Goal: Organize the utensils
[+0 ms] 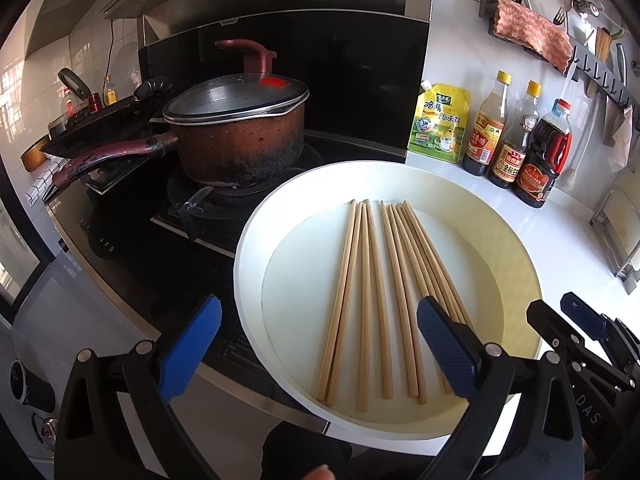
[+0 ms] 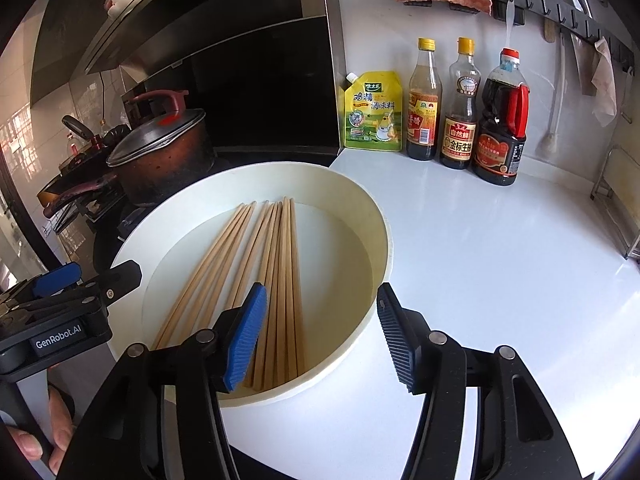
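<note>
Grippers come first, near the front rim of the white basin (image 1: 248,236): the left gripper (image 1: 316,354) and the right gripper (image 2: 322,334) both hang with jaws spread wide and hold nothing. Inside the basin the wooden chopsticks (image 1: 376,292) lie flat in a loose fan, in two rough bunches. This fits chopsticks already gathered there, or ones waiting to go elsewhere; I cannot say which. Behind the basin stand the sauce bottles (image 2: 460,120), to its left the lidded pot (image 1: 236,136). Near ends of some chopsticks are hidden behind the blue pads, so their exact number stays unclear
</note>
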The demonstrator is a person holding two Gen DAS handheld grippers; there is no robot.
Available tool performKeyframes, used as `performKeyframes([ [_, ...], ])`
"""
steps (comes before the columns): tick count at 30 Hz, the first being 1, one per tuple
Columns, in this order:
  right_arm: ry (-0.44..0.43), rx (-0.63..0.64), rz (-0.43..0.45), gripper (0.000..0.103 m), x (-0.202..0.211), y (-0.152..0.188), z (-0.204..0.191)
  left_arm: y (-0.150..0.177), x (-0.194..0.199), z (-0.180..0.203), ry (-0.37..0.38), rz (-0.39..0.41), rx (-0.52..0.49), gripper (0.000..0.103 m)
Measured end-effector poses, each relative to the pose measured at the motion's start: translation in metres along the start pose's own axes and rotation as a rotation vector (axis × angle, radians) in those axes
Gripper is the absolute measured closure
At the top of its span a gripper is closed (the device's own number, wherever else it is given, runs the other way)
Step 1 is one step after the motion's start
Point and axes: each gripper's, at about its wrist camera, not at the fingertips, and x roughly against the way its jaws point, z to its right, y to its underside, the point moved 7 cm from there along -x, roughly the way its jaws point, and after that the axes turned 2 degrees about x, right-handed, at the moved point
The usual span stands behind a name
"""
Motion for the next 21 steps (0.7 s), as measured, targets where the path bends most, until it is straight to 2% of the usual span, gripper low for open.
performKeyframes([
  [21,0.000,-0.003,-0.004,0.048,0.0003,0.0023,0.0024,0.0061,-0.0050,0.0105,0.019,-0.016,-0.015,0.006],
])
